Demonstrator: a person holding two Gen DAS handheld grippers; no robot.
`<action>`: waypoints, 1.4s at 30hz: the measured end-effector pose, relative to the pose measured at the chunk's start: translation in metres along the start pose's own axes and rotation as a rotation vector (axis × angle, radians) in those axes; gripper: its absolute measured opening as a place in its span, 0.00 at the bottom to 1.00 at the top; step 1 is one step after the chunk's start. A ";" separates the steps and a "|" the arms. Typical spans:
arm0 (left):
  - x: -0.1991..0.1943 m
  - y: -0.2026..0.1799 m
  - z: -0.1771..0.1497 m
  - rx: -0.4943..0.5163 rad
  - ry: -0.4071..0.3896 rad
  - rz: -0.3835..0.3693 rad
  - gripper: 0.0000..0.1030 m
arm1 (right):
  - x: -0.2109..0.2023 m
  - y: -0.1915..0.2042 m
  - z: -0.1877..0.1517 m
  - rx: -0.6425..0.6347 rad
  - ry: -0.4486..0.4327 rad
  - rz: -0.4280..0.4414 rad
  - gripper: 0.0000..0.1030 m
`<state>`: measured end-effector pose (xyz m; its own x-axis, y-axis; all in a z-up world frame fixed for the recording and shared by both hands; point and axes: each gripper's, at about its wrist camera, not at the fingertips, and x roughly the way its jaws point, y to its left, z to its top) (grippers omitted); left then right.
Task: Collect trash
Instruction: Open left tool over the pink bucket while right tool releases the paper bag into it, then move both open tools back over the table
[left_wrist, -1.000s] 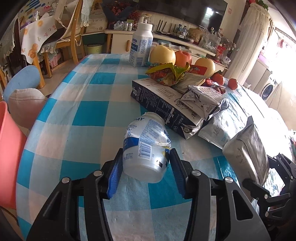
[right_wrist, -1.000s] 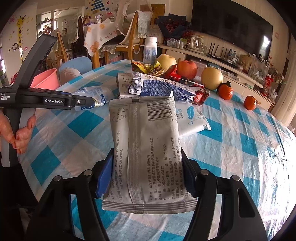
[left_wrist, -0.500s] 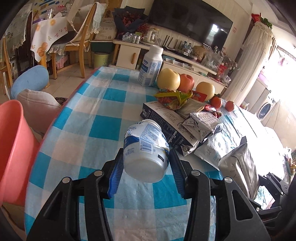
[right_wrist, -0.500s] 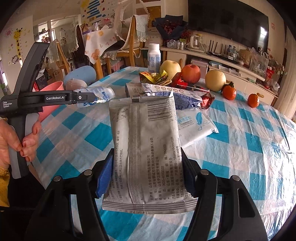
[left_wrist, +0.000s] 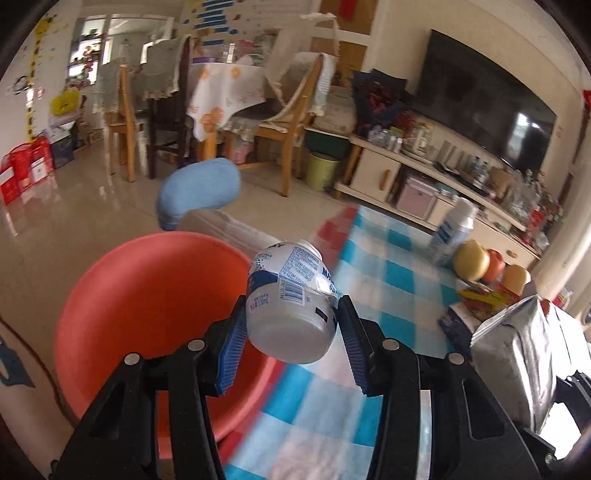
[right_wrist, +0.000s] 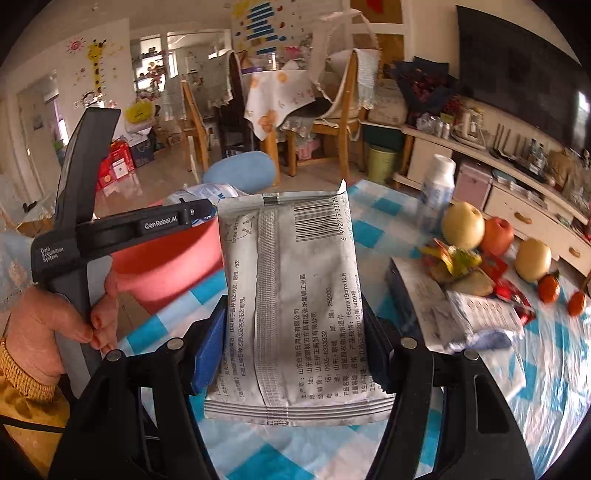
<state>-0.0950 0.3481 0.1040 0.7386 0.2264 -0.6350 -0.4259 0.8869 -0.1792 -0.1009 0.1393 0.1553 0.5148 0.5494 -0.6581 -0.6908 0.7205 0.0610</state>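
Much of the left wrist view is smeared: the checked tabletop (left_wrist: 388, 280) edge, the upright white bottle (left_wrist: 452, 230) and the fruit behind it are soft, and the small print on the held bottle cannot be read. The orange-red basin (left_wrist: 147, 314) is cut off at its near side by the black tong arms, so its floor shows only in part. In the right wrist view the pouch hides the tabletop straight ahead, and only a slice of the basin (right_wrist: 173, 269) shows between the left tool and the pouch. The wrappers (right_wrist: 476, 310) towards the right edge of the tabletop are blurred into one heap; what each is cannot be told.

The left tongs (left_wrist: 291, 343) are closed to bottle width, their blue pads pressed on both sides of a small white plastic bottle (left_wrist: 291, 299) with a blue label, base towards the camera, neck pointing away. The bottle hangs in the air over the near-right rim of the basin, right at the tabletop's left edge.

The right tongs (right_wrist: 291, 350) pinch a silver foil pouch (right_wrist: 291, 295) by its lower half, back seam and barcode facing the camera, held upright above the tabletop's near edge. The person's left hand (right_wrist: 55, 325) grips the left tool's handle.
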 end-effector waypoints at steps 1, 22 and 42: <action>0.002 0.015 0.004 -0.037 0.001 0.034 0.48 | 0.009 0.010 0.012 -0.019 0.000 0.015 0.64; 0.027 0.138 0.008 -0.410 0.010 0.226 0.75 | 0.123 0.103 0.089 -0.108 0.014 0.140 0.86; 0.003 0.017 0.018 -0.096 -0.116 0.034 0.88 | 0.020 0.001 0.015 -0.025 -0.149 -0.182 0.96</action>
<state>-0.0903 0.3711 0.1124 0.7757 0.3056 -0.5522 -0.4958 0.8364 -0.2336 -0.0838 0.1576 0.1531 0.7002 0.4693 -0.5381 -0.5913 0.8035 -0.0686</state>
